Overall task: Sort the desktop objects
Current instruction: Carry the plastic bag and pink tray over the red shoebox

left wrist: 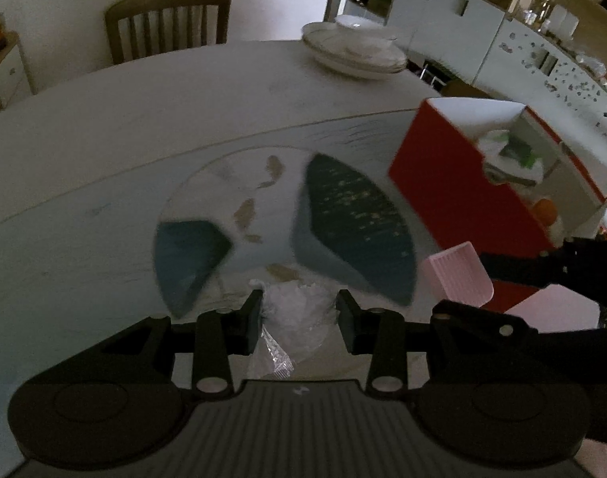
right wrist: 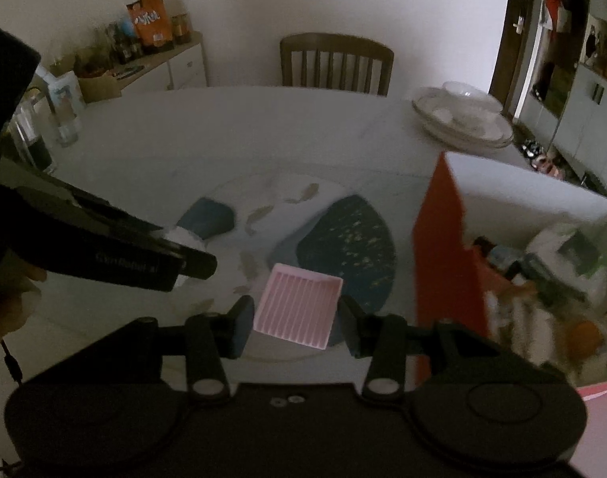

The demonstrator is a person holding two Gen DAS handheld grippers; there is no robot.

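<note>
My left gripper is shut on a crumpled clear plastic wrapper, lifted above the round fish-pattern placemat. The right wrist view shows the same gripper from the side at the left, with the white wrapper at its tip. My right gripper is shut on a pink ribbed tray, pads on its two sides, over the placemat. In the left wrist view, the pink tray shows at the right. A red box with white inner walls stands open at the right, holding several mixed items.
The table is round and pale. Stacked white plates with a bowl sit at the back right. A wooden chair stands behind the table. Glass jars stand on the far left; a sideboard carries bottles and a snack bag.
</note>
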